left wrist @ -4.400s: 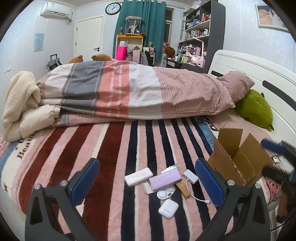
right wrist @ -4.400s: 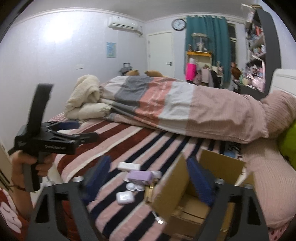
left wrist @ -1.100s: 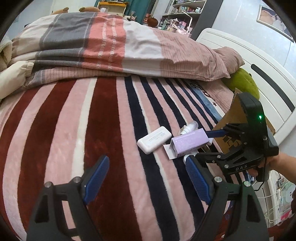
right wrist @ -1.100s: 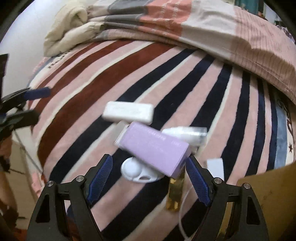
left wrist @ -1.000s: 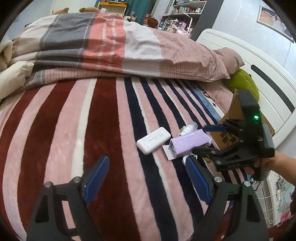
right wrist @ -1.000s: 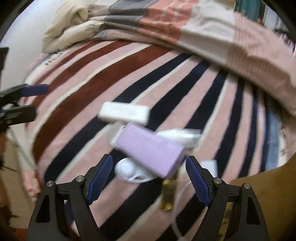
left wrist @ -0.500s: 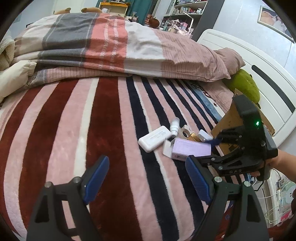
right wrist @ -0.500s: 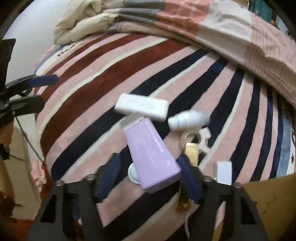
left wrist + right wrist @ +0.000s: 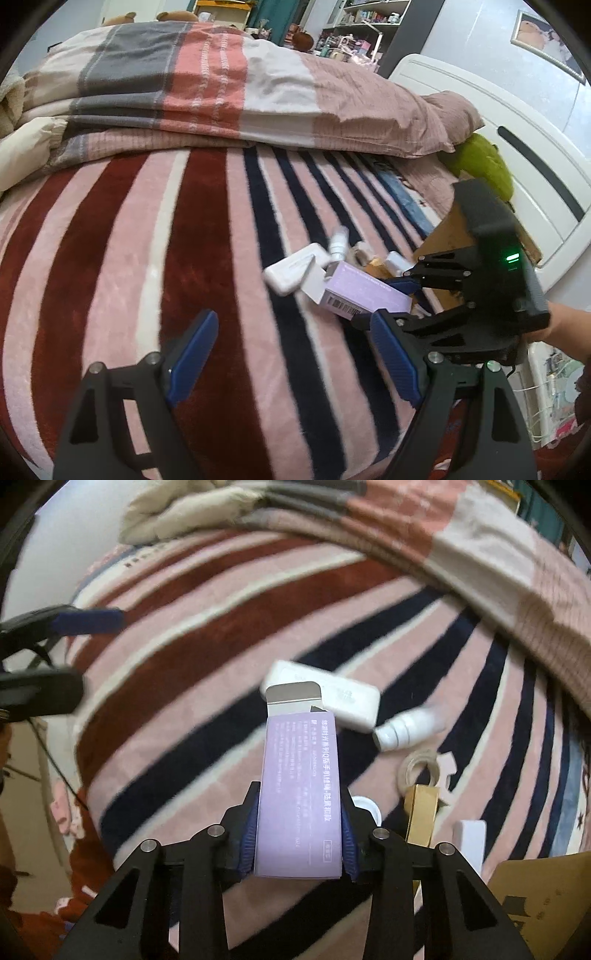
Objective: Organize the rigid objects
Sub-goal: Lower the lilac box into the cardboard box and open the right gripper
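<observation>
My right gripper (image 9: 298,830) is shut on a long purple box (image 9: 299,794) with an open end flap and holds it just above the striped blanket. The same box (image 9: 364,295) and right gripper (image 9: 391,301) show in the left wrist view. Beside the box lie a white power bank (image 9: 332,698), a small white bottle (image 9: 406,731), a tape ring (image 9: 419,768) and a gold box (image 9: 421,816). My left gripper (image 9: 295,356) is open and empty, hovering left of the pile.
An open cardboard box (image 9: 546,897) stands at the right of the pile, near the bed's edge (image 9: 443,240). A folded duvet (image 9: 221,81) and a green plush (image 9: 484,166) lie at the back. A white adapter (image 9: 471,840) lies by the cardboard box.
My right gripper closed on the purple box, which was loose between its open fingers half a second ago, and turned it lengthwise. The white bottle rolled a little. The left gripper stayed open.
</observation>
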Demonstrator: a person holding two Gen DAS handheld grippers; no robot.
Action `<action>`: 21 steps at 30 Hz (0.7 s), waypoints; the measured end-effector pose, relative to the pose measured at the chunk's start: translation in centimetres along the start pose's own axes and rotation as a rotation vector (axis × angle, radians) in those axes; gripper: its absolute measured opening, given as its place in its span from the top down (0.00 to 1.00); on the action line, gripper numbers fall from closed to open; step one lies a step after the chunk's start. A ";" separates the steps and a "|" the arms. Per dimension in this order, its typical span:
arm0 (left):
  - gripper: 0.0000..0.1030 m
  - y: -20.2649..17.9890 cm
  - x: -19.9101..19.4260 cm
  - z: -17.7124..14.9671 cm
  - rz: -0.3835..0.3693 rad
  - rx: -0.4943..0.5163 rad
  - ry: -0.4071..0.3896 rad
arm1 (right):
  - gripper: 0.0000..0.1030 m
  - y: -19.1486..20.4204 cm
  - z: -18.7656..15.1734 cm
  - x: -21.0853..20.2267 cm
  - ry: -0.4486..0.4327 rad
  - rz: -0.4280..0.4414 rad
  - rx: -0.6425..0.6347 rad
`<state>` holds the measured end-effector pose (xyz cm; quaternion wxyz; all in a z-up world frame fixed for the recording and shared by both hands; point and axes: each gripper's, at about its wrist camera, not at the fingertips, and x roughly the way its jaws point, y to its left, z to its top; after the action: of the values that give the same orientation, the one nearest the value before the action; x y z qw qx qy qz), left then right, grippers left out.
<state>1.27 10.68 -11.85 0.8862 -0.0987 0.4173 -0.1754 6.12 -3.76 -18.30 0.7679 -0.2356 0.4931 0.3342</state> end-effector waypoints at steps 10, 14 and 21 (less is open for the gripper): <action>0.31 -7.5 -0.9 5.8 -0.230 0.056 -0.085 | 0.68 0.0 -0.1 -12.2 -0.279 0.096 0.037; 0.54 -12.1 -0.2 8.8 -0.289 0.108 -0.087 | 0.68 -2.0 -1.6 -15.6 -0.354 0.089 0.080; 0.57 -21.0 4.2 12.4 -0.327 0.239 -0.014 | 0.68 -8.9 -6.0 -19.6 -0.404 0.059 0.256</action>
<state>8.51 -9.88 -0.22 0.8543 -0.0604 0.3656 -0.3645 3.44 -19.29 -2.50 0.8645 -0.0501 0.3746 0.3315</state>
